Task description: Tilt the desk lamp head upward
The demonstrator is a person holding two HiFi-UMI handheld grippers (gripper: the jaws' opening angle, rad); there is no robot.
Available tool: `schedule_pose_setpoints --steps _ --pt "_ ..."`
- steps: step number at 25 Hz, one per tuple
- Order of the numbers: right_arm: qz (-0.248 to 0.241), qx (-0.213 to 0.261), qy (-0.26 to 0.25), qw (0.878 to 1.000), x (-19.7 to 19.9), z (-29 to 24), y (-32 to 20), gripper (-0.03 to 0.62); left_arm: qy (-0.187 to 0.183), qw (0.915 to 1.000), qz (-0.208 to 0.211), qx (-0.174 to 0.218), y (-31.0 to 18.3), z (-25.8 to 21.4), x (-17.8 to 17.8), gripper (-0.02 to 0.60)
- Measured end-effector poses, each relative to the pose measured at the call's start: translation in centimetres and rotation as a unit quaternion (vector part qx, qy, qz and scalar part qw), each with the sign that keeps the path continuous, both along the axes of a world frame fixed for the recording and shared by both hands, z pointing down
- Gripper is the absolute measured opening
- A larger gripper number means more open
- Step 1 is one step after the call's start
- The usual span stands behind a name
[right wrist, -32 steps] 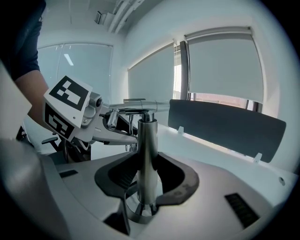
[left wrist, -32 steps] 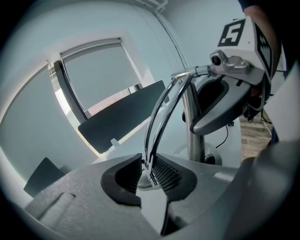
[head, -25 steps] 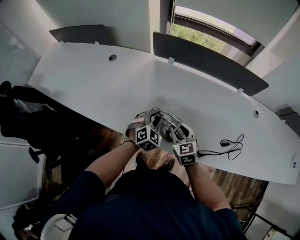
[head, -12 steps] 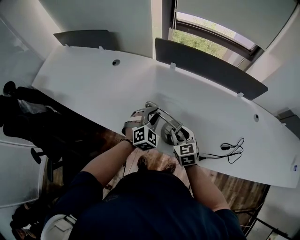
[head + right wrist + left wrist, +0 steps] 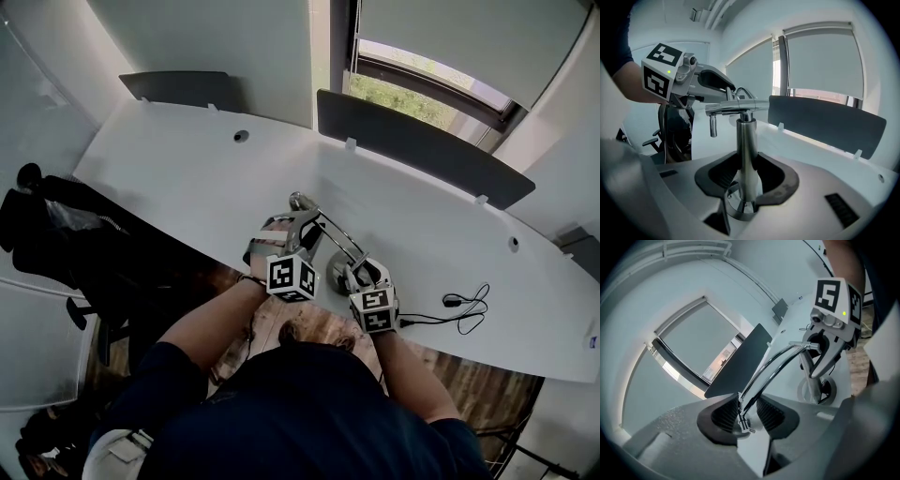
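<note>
Gripping chrome post (image 5: 746, 150) low w/ closed fingers (image 5: 777, 174) of R gripper (image 5: 747, 183), just above base (image 5: 802, 392); steadying lamp (image 5: 323, 225) at near edge of counter (image 5: 187, 178). Just been opening fingers of L gripper (image 5: 749, 414), now slack either side of thin lamp head (image 5: 773, 363) tip, not pinching. Prob. light, stiff at hinge, slick metal: take head nr tip for leverage, keep post pinned.

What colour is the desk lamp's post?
The lamp post is shiny silver chrome, clearest in the right gripper view.
</note>
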State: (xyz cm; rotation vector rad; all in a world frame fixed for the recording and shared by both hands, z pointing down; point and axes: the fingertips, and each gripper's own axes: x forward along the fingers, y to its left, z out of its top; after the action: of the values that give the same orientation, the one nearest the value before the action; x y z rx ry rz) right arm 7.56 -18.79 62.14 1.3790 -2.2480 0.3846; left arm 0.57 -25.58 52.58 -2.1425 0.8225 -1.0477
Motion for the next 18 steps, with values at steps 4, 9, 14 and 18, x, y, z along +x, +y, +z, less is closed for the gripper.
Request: schedule_pose_setpoints --steps 4,9,14,18 --pt "0.000 -0.001 0.002 1.000 0.0 0.2 -0.1 0.138 -0.019 0.9996 0.008 0.017 0.2 -1.2 0.2 0.132" --pt "-0.001 -0.002 0.007 1.000 -0.1 0.2 0.0 0.138 -0.035 0.9985 0.020 0.038 0.7 -2.8 0.5 0.147" --pt "-0.003 -0.001 0.013 1.000 -0.1 0.3 -0.1 0.138 -0.051 0.9962 0.032 0.062 1.1 -4.2 1.2 0.156" --pt "-0.007 -0.003 0.018 1.000 0.0 0.3 -0.1 0.138 -0.072 0.9928 0.046 0.084 1.5 -5.1 1.8 0.160"
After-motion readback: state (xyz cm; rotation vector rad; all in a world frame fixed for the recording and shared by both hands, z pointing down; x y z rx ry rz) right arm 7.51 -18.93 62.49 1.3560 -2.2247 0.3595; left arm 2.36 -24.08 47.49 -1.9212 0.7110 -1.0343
